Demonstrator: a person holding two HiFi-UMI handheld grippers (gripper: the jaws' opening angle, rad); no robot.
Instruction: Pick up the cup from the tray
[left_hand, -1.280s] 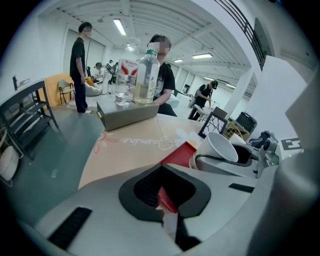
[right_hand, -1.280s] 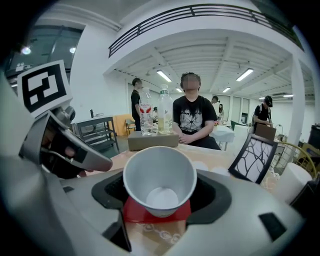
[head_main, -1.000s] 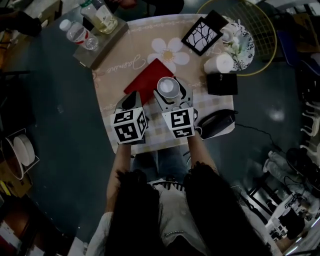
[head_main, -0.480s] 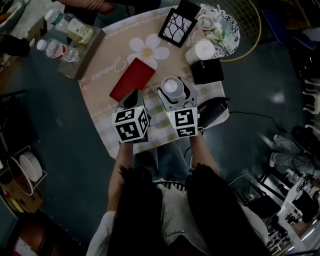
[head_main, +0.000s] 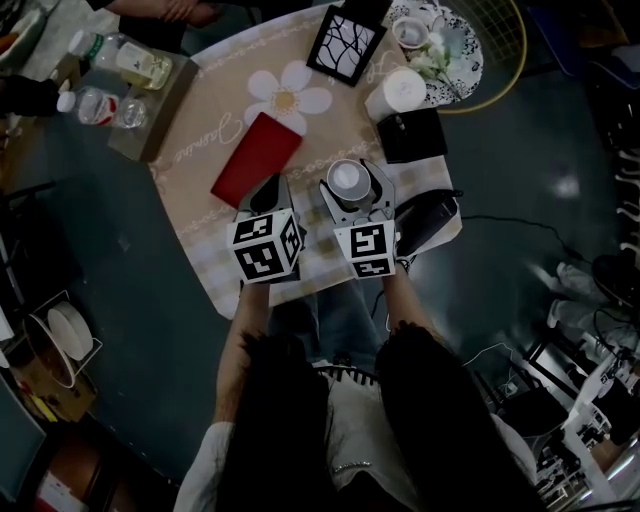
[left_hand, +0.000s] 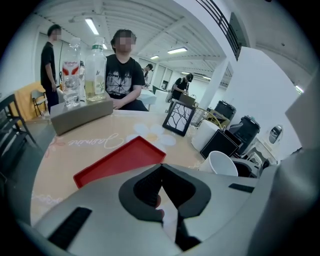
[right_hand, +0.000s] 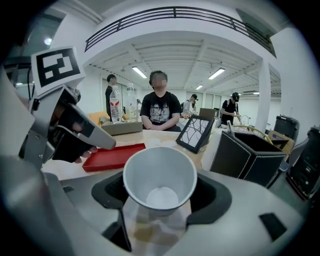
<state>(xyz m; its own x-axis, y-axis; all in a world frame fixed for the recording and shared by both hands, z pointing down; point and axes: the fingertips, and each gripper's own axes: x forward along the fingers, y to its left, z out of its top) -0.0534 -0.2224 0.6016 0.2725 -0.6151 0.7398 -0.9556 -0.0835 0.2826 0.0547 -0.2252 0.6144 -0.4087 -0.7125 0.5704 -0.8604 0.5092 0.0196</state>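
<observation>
A white paper cup (head_main: 347, 180) sits upright between the jaws of my right gripper (head_main: 352, 196), which is shut on it. The right gripper view looks down into the empty cup (right_hand: 160, 180), held just above the checked cloth. The red tray (head_main: 256, 158) lies empty to the cup's left, also seen as the tray (right_hand: 112, 156) and the tray (left_hand: 120, 160). My left gripper (head_main: 265, 200) hovers at the tray's near corner; its jaws meet with nothing between them (left_hand: 161, 172). The cup (left_hand: 222, 162) shows at its right.
On the round table's far side stand a black-and-white framed picture (head_main: 346, 42), a white cylinder (head_main: 395, 92), a black box (head_main: 418, 135) and a grey box with bottles (head_main: 150, 95). A dark bag (head_main: 425, 215) lies at the right edge. A person (left_hand: 120, 75) sits opposite.
My right gripper has carried the cup to the right, away from the tray's corner. The left gripper stays beside it. The head view has shifted.
</observation>
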